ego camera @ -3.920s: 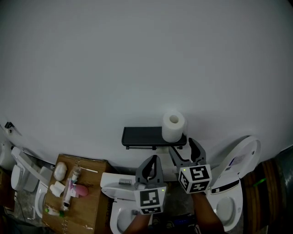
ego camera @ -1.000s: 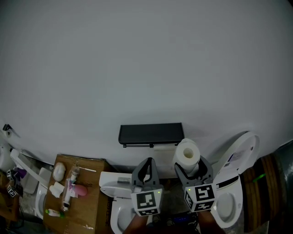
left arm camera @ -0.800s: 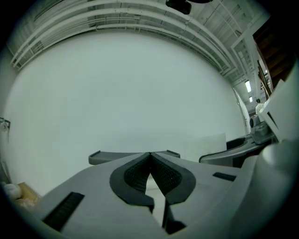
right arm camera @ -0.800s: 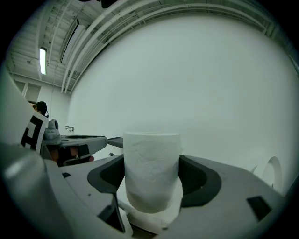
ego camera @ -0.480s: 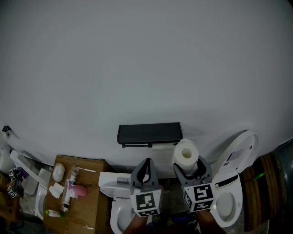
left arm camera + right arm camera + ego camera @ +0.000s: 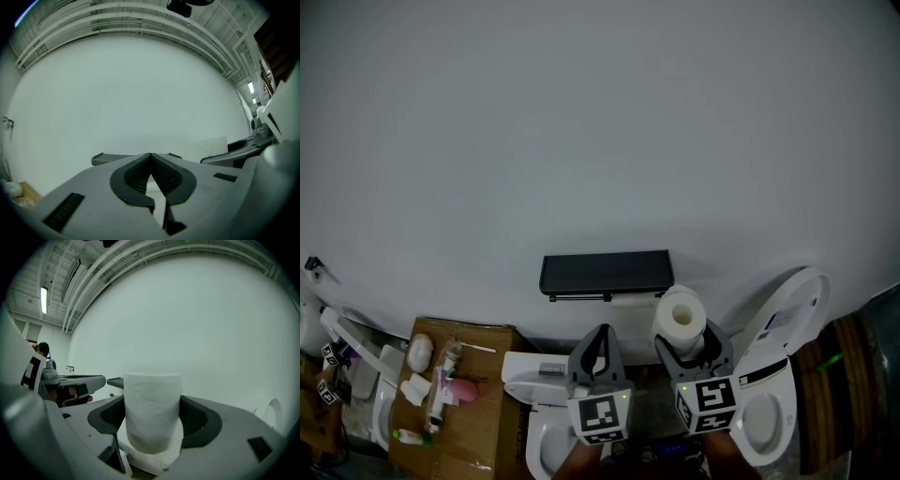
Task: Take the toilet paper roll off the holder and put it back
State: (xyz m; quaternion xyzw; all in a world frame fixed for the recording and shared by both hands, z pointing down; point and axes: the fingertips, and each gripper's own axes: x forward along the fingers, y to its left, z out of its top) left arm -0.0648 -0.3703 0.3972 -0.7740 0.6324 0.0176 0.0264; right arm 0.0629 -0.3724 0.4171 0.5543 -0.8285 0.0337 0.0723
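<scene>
Below and just to the right of the black holder point(image 6: 606, 273) on the white wall, the toilet paper roll point(image 6: 682, 317) stands upright between the jaws of the right gripper point(image 6: 690, 343). In the right gripper view those jaws are clamped on the roll's point(image 6: 152, 404) two sides, and a loose fold of paper sags beneath it. The holder's flat top is bare, and the roll is near it but does not touch it. The left gripper point(image 6: 601, 342) hovers beside the right one, nearer the middle of the holder. Its own view shows the jaws pressed together at the tips with nothing between them point(image 6: 151, 159).

The take-off half of the task looks done, with the roll off the holder and in hand, so the step in hand is the return. The next move probably calls for raising the roll above the level of the shelf and carrying it leftward over the bare top. It should stay upright so that its flat end meets the shelf squarely. The jaws should part only once the roll's base rests there, and the trailing paper may need care so that it does not catch on the shelf edge. The left gripper seems to have no part to play in this.
</scene>
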